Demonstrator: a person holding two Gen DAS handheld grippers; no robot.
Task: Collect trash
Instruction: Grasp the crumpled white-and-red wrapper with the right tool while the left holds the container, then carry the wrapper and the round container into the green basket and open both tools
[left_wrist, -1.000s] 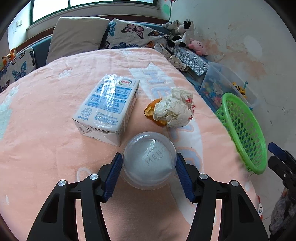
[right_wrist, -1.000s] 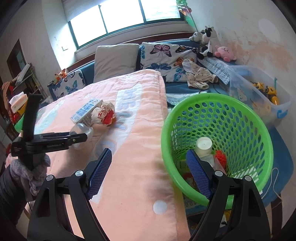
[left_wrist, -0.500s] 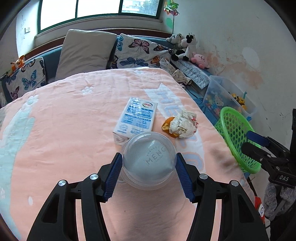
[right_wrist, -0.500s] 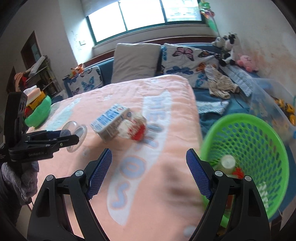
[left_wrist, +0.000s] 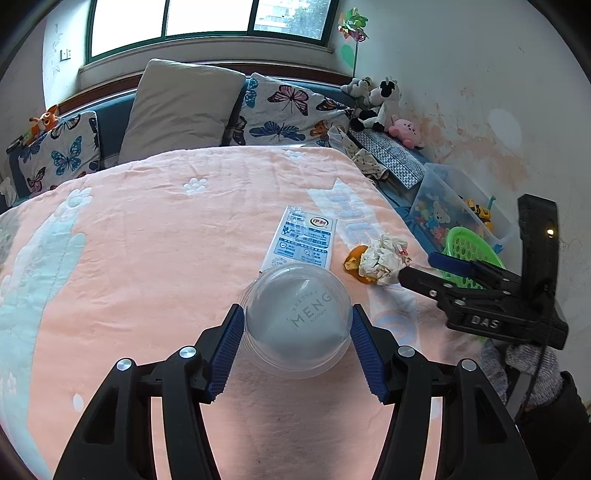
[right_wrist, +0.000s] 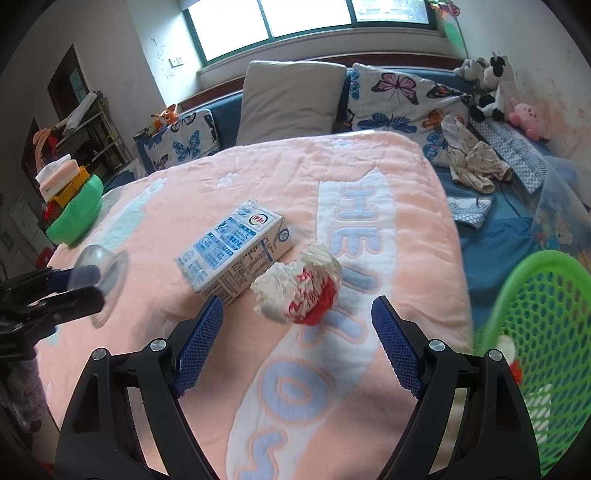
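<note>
Pink blanket (left_wrist: 155, 236) with white paw prints and pale blue letters, spread over a bed; butterfly cushions (right_wrist: 402, 99) and a window behind.

Left claw (left_wrist: 297, 325) closed on a clear plastic cup (left_wrist: 297, 321) — blue pads pressed to both its sides, round end with "MENG" lettering facing the left camera, long axis running along the fingers. Seen side-on from the right wrist (right_wrist: 99, 273), rim toward the milk carton, held above the blanket.

Right claw (right_wrist: 295, 347) wide apart, nothing between the pads, hovering over the blanket just short of the crumpled wrapper (right_wrist: 299, 288).

Green mesh basket (right_wrist: 535, 350) off the blanket's right edge. Contents largely cut off: a pale round shape and a red scrap through the mesh, nothing clearer. Clear lidded bin (left_wrist: 454, 214) by the wall, full of small toys.

Milk carton (right_wrist: 236, 247) lying flat, long axis diagonal across the blanket, one end nearly touching the wrapper.

Only in the left view: a piece of orange peel (left_wrist: 352, 266) tucked against the wrapper, plus the right claw from the side. Only in the right view: red print on the wrapper, 1 green tub (right_wrist: 75, 214) at the left.
</note>
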